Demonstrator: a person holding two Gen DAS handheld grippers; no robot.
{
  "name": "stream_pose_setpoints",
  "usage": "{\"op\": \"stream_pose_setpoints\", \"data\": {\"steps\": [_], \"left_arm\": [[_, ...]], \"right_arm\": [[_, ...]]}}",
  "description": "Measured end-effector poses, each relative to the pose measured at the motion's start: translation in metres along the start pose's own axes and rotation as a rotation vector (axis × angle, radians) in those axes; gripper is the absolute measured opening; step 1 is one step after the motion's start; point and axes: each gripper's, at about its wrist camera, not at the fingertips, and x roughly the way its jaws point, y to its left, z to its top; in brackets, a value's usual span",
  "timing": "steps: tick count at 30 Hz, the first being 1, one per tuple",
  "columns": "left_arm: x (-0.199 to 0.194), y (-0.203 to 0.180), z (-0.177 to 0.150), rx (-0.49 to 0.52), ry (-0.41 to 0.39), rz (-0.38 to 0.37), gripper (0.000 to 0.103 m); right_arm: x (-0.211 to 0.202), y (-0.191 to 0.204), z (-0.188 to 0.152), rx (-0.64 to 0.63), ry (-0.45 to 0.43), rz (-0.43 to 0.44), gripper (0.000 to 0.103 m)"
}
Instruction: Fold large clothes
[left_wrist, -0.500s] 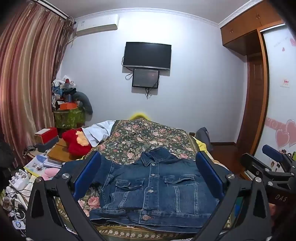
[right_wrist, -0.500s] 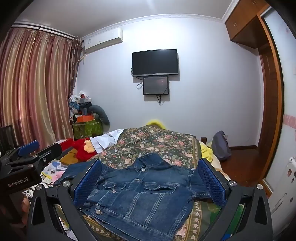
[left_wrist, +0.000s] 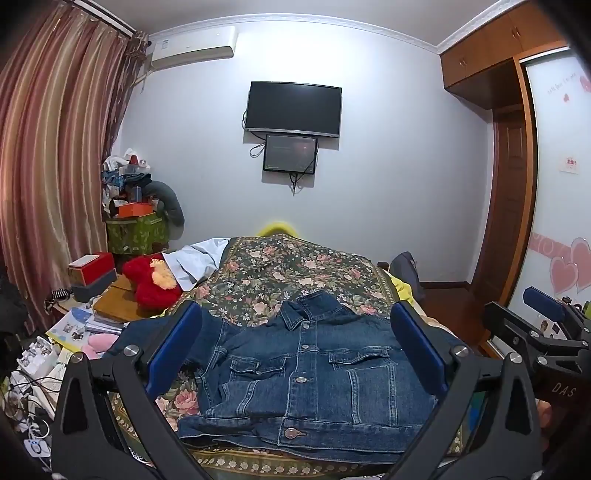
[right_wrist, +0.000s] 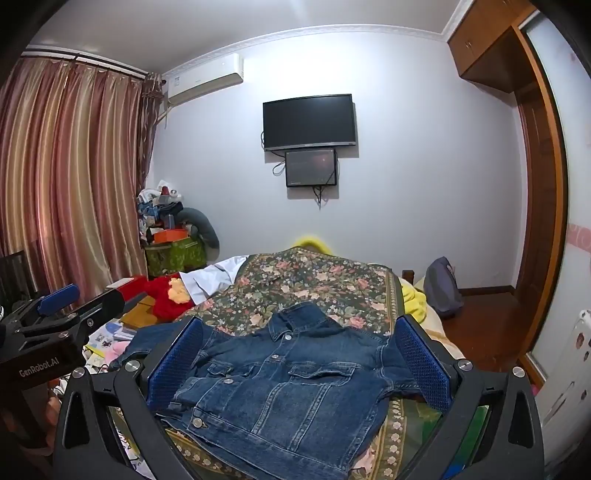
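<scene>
A blue denim jacket (left_wrist: 310, 373) lies buttoned, front up, on the floral bedspread (left_wrist: 295, 269), collar toward the far wall. One sleeve spreads out to the left. My left gripper (left_wrist: 295, 354) hovers over the bed's near edge, jaws wide apart, nothing between the blue pads. From the right wrist view the same jacket (right_wrist: 288, 384) lies below my right gripper (right_wrist: 299, 365), also open and empty. Each gripper shows at the edge of the other's view: the right gripper (left_wrist: 546, 325) at the right, the left gripper (right_wrist: 55, 310) at the left.
Left of the bed stand a red plush toy (left_wrist: 151, 280), boxes, books and cables on a low cluttered surface. A white shirt (left_wrist: 195, 262) lies at the bed's far left. A grey bag (right_wrist: 441, 291) sits on the wooden floor at the right, by the wardrobe (left_wrist: 513, 206).
Both grippers have dipped slightly: the room and jacket sit a little higher in both views. The jacket has not moved and both jaws stay wide.
</scene>
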Motion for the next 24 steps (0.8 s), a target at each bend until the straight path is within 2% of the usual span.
{"op": "stream_pose_setpoints", "data": {"steps": [24], "left_arm": [[0.0008,-0.0009,-0.0014,0.007,-0.001,-0.002,0.103]], "right_arm": [[-0.0001,0.0017,0.0033,0.002,0.000,0.002,0.103]]}}
